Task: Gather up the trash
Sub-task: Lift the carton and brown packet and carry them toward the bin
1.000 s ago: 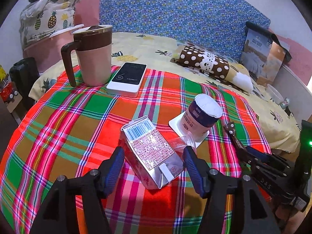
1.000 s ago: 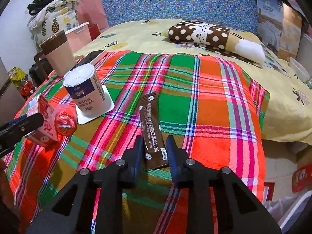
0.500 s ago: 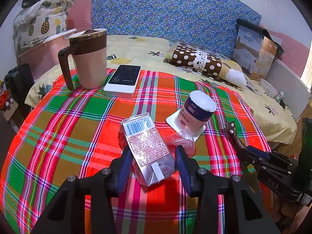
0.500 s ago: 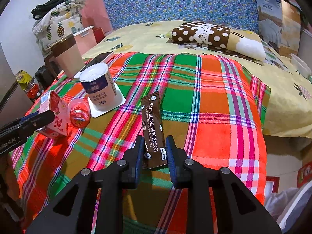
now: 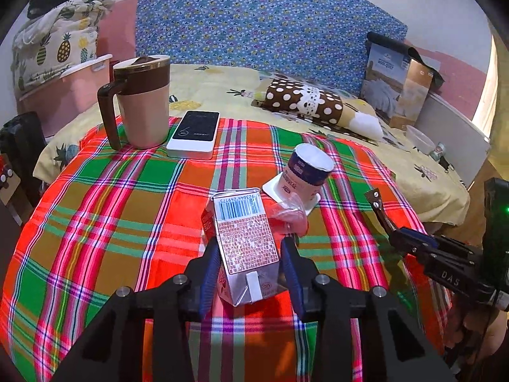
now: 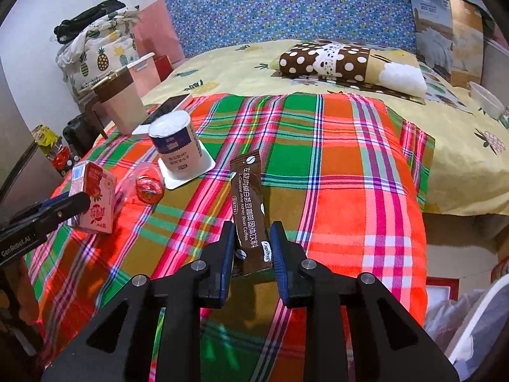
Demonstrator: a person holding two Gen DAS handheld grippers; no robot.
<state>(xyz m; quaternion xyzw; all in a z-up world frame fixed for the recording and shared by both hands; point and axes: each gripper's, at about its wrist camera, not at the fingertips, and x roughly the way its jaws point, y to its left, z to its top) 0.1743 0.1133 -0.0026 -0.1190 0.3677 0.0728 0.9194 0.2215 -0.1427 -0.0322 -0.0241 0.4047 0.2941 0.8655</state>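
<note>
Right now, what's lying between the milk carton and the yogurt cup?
A crumpled clear wrapper with a red part lies between the carton and the cup, seen best in the right wrist view.

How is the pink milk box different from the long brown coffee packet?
The pink milk carton is a thick box with a barcode; the brown coffee sachet is a flat, thin strip with white writing. The carton sits between the left gripper's fingers, the sachet between the right gripper's. Both lie on the plaid cloth.
</note>
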